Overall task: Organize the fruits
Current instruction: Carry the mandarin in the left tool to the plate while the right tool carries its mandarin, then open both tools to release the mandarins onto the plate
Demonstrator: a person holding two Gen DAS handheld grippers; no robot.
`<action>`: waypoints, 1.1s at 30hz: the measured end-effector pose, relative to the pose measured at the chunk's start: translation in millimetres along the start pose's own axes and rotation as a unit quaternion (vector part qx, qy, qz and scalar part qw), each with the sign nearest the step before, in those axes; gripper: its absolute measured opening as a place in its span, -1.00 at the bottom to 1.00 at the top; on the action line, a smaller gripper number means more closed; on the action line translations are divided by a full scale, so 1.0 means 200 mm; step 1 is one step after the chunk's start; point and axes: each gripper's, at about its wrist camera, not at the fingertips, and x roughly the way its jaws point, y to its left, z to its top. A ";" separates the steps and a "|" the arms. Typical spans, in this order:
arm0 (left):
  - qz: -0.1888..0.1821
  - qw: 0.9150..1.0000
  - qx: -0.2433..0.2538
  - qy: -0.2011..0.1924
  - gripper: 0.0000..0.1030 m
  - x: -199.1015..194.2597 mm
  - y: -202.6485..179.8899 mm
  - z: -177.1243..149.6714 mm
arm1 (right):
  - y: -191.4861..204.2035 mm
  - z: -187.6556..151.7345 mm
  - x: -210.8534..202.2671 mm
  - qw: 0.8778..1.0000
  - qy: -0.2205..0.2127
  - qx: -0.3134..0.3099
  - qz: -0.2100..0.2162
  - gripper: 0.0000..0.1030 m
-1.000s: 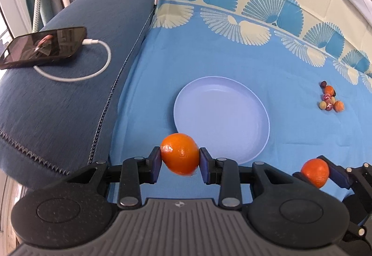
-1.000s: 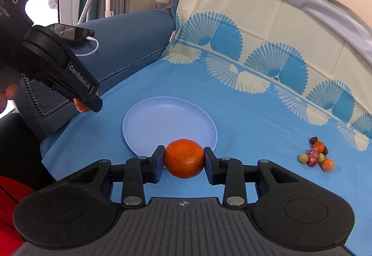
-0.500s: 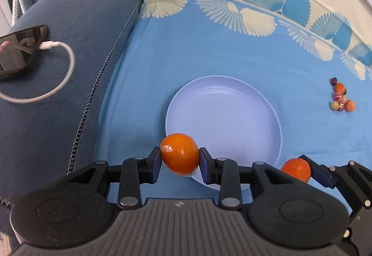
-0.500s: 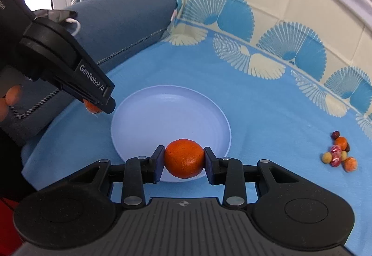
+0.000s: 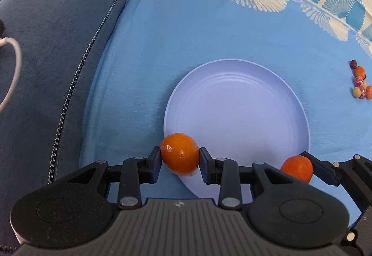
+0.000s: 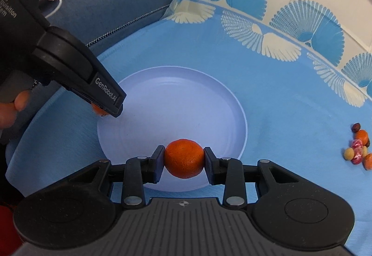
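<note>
In the right wrist view the left gripper (image 6: 105,109) covers most of its orange (image 6: 98,111), leaving only a sliver below one of the fingers (image 6: 111,105). In the left wrist view the white cable (image 5: 12,70) runs off the left edge and the frame clips the small sweets (image 5: 360,84) at right. What those sweets are is too small to tell.

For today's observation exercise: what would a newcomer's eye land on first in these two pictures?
Two oranges: the left tongs clamp one orange over the plate's near-left rim, and the right tongs clamp another orange over its near edge. Next, the small sweets clustered on the blue cloth to the right.
</note>
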 end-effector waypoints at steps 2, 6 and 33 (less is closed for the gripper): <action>0.002 1.000 0.006 -0.004 -0.26 0.01 -0.01 0.00 | 0.00 0.01 0.03 1.000 0.004 -0.001 0.001 -0.28; 0.007 1.000 0.011 -0.010 -0.26 0.03 -0.03 0.03 | 0.02 0.03 0.06 1.000 0.004 -0.007 0.001 -0.28; 0.052 0.995 0.012 -0.090 0.99 -0.65 0.04 -0.49 | 0.07 -0.23 -0.70 0.998 -0.034 0.042 -0.039 0.99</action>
